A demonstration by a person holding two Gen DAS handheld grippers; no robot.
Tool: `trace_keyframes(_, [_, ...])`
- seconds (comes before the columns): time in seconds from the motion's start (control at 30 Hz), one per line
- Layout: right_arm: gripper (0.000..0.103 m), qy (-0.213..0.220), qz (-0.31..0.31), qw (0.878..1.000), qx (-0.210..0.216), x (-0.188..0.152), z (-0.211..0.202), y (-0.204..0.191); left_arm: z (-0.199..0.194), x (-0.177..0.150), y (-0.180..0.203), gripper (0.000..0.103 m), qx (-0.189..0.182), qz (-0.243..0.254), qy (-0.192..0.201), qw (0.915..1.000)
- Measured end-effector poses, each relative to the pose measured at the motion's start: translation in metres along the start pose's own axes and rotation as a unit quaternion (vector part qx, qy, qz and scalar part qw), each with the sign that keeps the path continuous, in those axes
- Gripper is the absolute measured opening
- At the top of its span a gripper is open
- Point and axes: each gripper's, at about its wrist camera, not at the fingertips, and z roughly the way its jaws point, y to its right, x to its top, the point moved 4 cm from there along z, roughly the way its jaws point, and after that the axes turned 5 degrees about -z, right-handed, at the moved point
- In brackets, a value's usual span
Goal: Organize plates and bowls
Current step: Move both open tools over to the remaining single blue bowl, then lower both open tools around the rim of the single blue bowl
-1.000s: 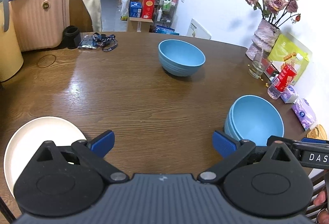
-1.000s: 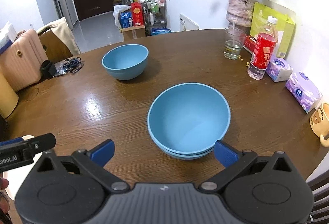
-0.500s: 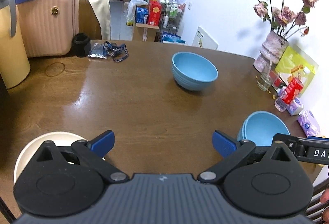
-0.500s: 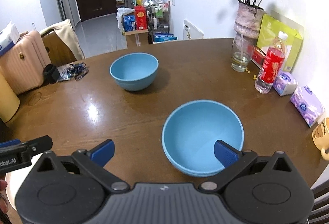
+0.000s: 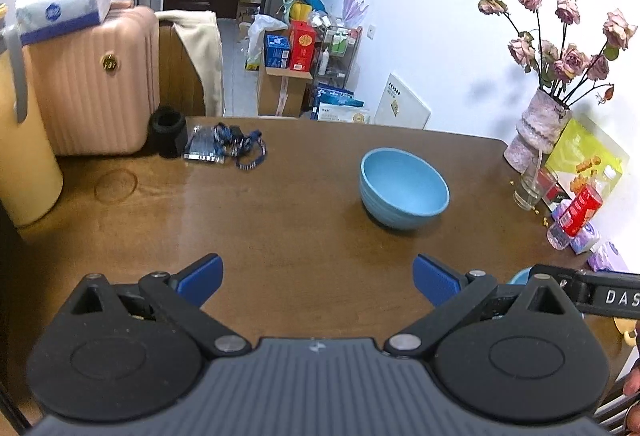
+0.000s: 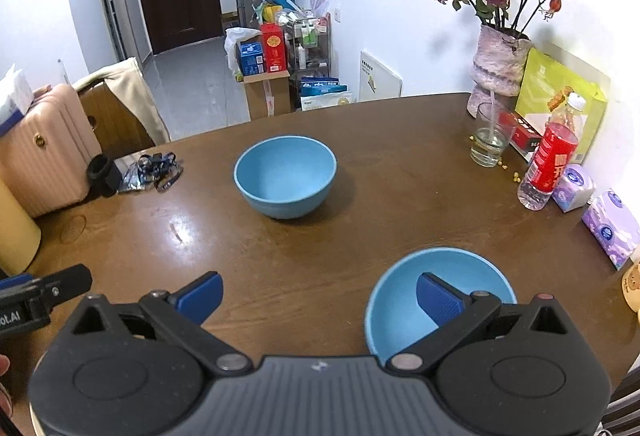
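Both grippers are being drawn back and raised from the table (image 6: 320,236). In the left wrist view the white plate, seen at lower left one second ago, is no longer being shown; it is presumably being hidden under the left gripper (image 5: 316,276) body, though this cannot be confirmed. The stack (image 6: 400,300) of blue bowls, centred between the right gripper's (image 6: 318,296) fingers a second ago, is now being seen low and to the right, with the right finger (image 6: 438,302) over its hollow but not in contact with it. In the left wrist view only a sliver of the stack (image 5: 520,277) is being shown beside the right finger.

Both sets of fingers are being held wide apart, and nothing is being gripped by either.

A withdrawal after a completed nesting step is being indicated. The single bowl (image 6: 285,175) is standing alone at mid-table, well apart from the stack, and is judged to be the next item to be collected.

Legible writing is being limited. "DAS" is being read on the bar (image 5: 608,298) of the right gripper in the left wrist view, and "ot.AI" on the bar (image 6: 24,310) of the left gripper in the right wrist view. The red bottle (image 6: 550,161) label is being shown with white characters that are too small to be read.
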Motion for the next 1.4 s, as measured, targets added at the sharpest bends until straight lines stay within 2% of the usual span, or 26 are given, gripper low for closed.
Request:
trace_keyframes(0.3, [0.103,-0.006,0.005,1.000,-0.008,0.028,0.013,-0.012,0.022,0.034,0.009,0.103,-0.015,0.002,0.004,0.9999])
trace_keyframes(0.5, [0.103,-0.010,0.006,1.000,0.001,0.053,0.026,-0.009,0.038,0.061,0.018,0.103,0.003,0.002,0.007,1.0000])
trace_keyframes(0.73, [0.103,-0.032,0.020,0.999,0.016,0.083,0.055,0.002,0.059,0.100,0.036,0.103,0.022,0.008,0.011,0.9997])
trace_keyframes(1.1, [0.103,-0.058,0.061,0.996,0.004,0.125,0.110,0.020,0.132,0.143,0.056,0.103,0.052,-0.003,-0.034,0.9981])
trace_keyframes(1.23, [0.102,-0.073,0.082,0.994,-0.004,0.131,0.137,0.029,0.166,0.144,0.061,0.103,0.064,-0.004,-0.056,0.9964])
trace_keyframes(1.4, [0.095,-0.094,0.100,0.990,-0.014,0.129,0.171,0.035,0.205,0.137,0.069,0.102,0.066,0.003,-0.082,0.9944])
